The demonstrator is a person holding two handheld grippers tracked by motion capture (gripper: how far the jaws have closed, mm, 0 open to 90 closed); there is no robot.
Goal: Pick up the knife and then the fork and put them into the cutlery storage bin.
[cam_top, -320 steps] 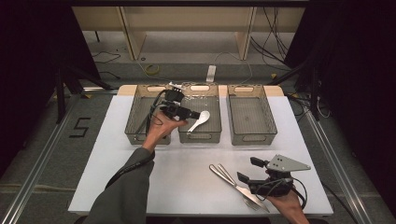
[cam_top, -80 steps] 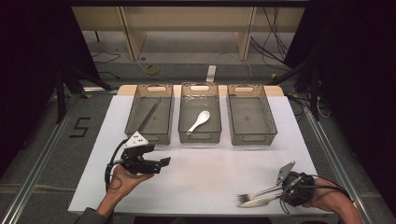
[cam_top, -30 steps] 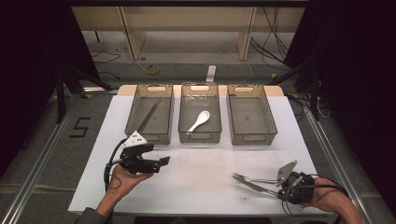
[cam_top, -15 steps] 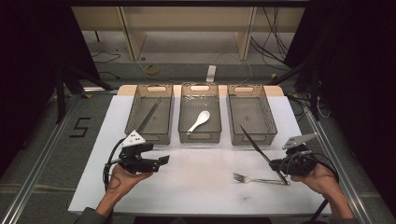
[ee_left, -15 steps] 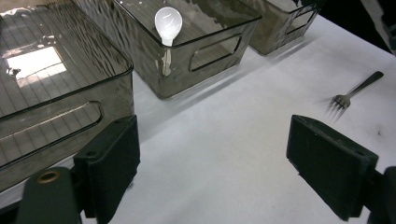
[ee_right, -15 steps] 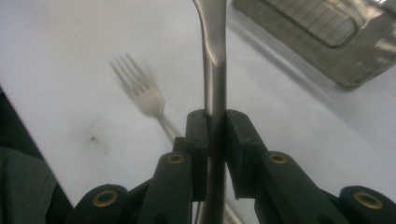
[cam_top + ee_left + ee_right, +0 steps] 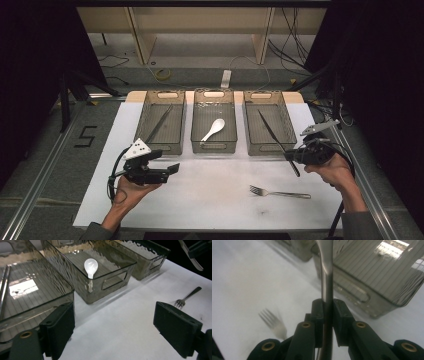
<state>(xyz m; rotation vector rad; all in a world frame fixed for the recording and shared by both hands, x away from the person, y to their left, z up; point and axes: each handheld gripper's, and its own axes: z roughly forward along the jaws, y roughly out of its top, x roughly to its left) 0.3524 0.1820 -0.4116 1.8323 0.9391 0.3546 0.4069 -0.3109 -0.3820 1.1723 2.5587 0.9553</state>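
Note:
My right gripper [image 7: 291, 157] is shut on the handle of a table knife [image 7: 272, 132], held in the air. The blade slants up and left over the front of the right clear tray [image 7: 265, 150]. In the right gripper view the jaws pinch the knife [image 7: 325, 270] upright, the tray behind it. A fork [image 7: 280, 193] lies on the white table below and left of that hand. My left gripper [image 7: 170, 169] hovers at the front left, open and holding nothing. Beyond its jaws [image 7: 115, 332] lie the fork [image 7: 186, 297] and a white spoon [image 7: 90, 266].
Three clear trays stand in a row at the back. The left tray [image 7: 145, 127] holds a long thin metal utensil [image 7: 159, 123], and the middle tray [image 7: 213, 148] holds the white spoon [image 7: 213, 129]. The white tabletop [image 7: 220, 200] ends close to both hands at the front.
My right gripper has risen from the front right of the table and moved back toward the right tray, carrying the knife. The fork stayed on the table. My left gripper kept still.

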